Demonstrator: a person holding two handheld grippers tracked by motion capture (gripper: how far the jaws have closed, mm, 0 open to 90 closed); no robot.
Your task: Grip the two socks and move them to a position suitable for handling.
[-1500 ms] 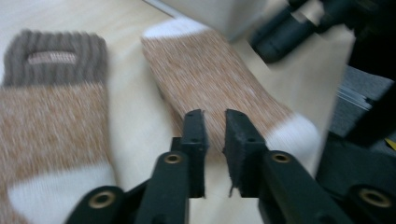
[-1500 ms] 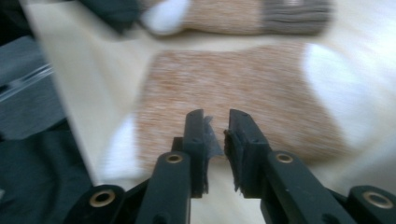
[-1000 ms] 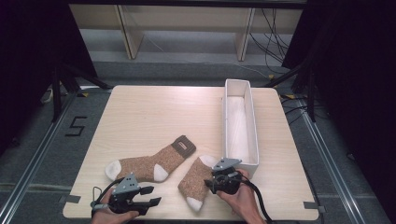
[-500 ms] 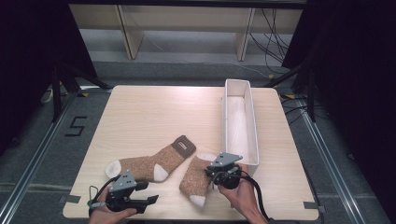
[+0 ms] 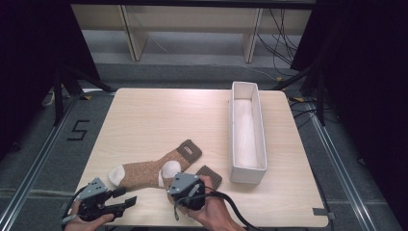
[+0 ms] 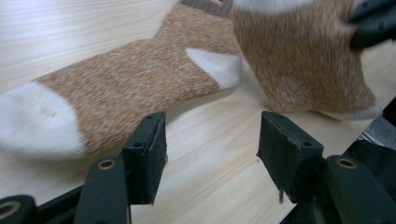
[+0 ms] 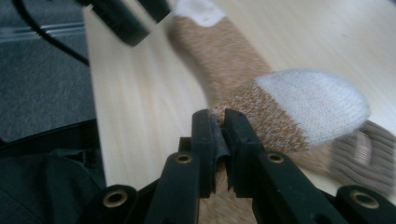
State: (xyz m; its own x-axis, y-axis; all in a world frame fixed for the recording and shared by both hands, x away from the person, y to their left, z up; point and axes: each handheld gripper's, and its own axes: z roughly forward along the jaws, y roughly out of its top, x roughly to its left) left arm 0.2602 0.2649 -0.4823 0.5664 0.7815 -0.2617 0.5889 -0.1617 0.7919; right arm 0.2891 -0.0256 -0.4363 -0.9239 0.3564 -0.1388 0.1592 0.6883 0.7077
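Currently mid-pairing of two brown socks at the near edge of the wooden table (image 5: 144, 115). Right gripper (image 5: 185, 188) pinching the second sock (image 7: 289, 112): jaws pressed together on a fold of brown knit in the right gripper view, white heel patch just beyond the tips, ribbed cuff further off to the side. Sock lifted and slightly blurred, apparently being carried across toward its mate. Left gripper (image 5: 126, 201) spread, holding nothing; bare table between the jaws in the left gripper view. First sock (image 5: 154, 168) flat on the table just ahead of those jaws, white toe to one side, white heel straight beyond, cuff at the far end.

Judged step: laying the carried sock onto the flat one. Alignment not yet achieved; carried sock overlaps only the heel region of its mate. Next move calls for drawing it toe over toe, heel over heel, then releasing. Left gripper well placed to pin the flat sock's toe against dragging. White bin (image 5: 248, 130) well beyond the right gripper, contents unclear.
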